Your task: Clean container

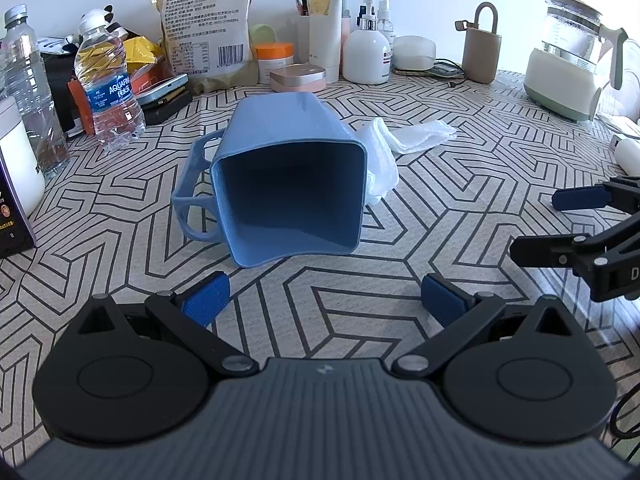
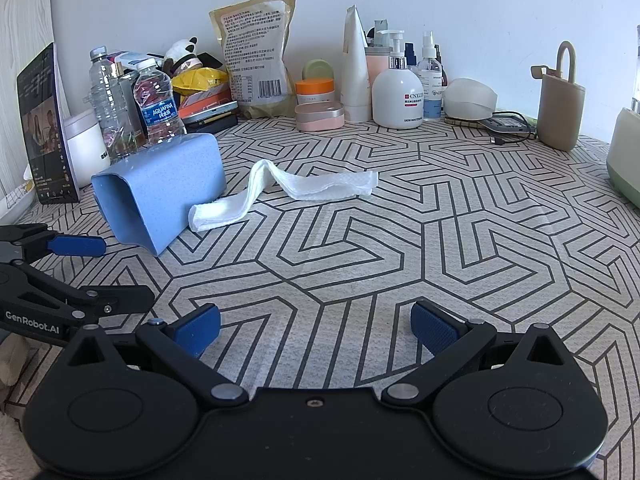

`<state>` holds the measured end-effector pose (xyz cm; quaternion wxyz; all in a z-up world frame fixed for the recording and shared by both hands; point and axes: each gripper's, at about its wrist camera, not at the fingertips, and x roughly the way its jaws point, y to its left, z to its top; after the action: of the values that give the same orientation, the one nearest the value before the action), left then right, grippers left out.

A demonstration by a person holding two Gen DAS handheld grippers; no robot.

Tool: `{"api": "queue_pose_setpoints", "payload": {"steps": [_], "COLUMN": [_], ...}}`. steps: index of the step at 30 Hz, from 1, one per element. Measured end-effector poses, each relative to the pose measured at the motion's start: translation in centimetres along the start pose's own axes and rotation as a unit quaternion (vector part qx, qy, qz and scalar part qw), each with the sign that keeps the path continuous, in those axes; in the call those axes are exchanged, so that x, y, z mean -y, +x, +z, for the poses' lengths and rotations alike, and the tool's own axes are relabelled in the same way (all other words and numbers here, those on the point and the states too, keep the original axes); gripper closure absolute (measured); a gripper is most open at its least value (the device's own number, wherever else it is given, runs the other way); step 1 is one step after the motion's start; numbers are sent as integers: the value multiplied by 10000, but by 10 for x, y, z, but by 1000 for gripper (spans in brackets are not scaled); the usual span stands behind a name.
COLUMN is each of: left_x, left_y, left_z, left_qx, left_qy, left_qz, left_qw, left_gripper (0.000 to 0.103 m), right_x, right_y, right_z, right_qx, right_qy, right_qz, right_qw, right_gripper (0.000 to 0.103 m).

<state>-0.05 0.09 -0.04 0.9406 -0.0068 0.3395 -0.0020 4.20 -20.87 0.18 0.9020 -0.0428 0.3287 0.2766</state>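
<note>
The blue container (image 2: pixel 160 188) lies on its side at the left of the worktop (image 2: pixel 400 248), touching a white cloth (image 2: pixel 280 190), while the right gripper (image 2: pixel 316 330) has jaws apart.

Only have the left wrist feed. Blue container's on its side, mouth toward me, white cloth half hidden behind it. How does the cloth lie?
Observer: The white folded paper cloth is one long strip. Its near end lies right beside the blue square plastic container, seemingly touching its side. The rest runs off to the right over the line-patterned table.
Operator: Right gripper free? I only see its tips.
Observer: Yes. The right gripper is open with nothing between its fingers, and it is well short of the cloth.
Operator: Is the strip flat?
Observer: No, it humps up near the middle.
</note>
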Motion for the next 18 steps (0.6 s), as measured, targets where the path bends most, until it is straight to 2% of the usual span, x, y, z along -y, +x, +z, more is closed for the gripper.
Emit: {"api": "queue_pose_setpoints", "payload": {"steps": [18], "left_x": [9], "left_y": [-1], "left_z": [-1], "left_qx": [11], "left_qy": [54], "left_qz": [104], "left_qw": [9999], "left_gripper": [0], "right_x": [3], "right_y": [-2], "right_z": [0], "right_qx": [23], "right_qy": [46], "right_qz": [41], "right_qw": [10000], "right_gripper": [0]}}
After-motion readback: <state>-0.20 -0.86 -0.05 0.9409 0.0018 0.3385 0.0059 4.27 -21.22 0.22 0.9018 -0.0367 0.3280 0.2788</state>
